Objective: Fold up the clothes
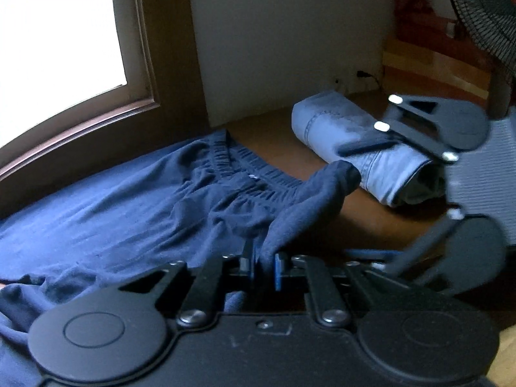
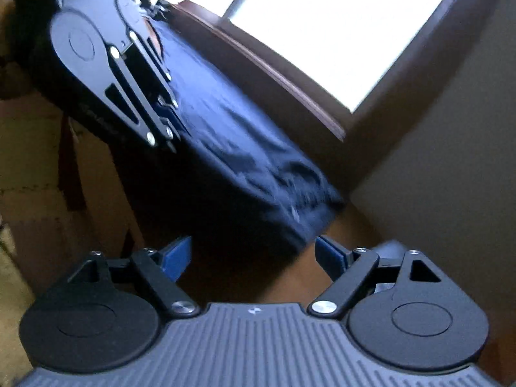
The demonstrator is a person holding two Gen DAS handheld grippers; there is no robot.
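Navy blue shorts (image 1: 135,203) with an elastic waistband lie spread on the brown table (image 1: 371,222), waistband toward the wall. My left gripper (image 1: 264,266) is shut on a raised fold of the shorts near the waistband. My right gripper (image 2: 251,256) is open and empty, hovering at the waistband end of the shorts (image 2: 245,148). In the left wrist view the right gripper (image 1: 371,196) shows at the right, jaws wide apart. In the right wrist view the left gripper (image 2: 169,125) shows at the upper left on the cloth.
A folded pair of light blue jeans (image 1: 364,148) lies at the back right of the table by the white wall (image 1: 290,38). A bright window (image 1: 54,42) runs along the left. A fan (image 1: 483,9) stands at the far right.
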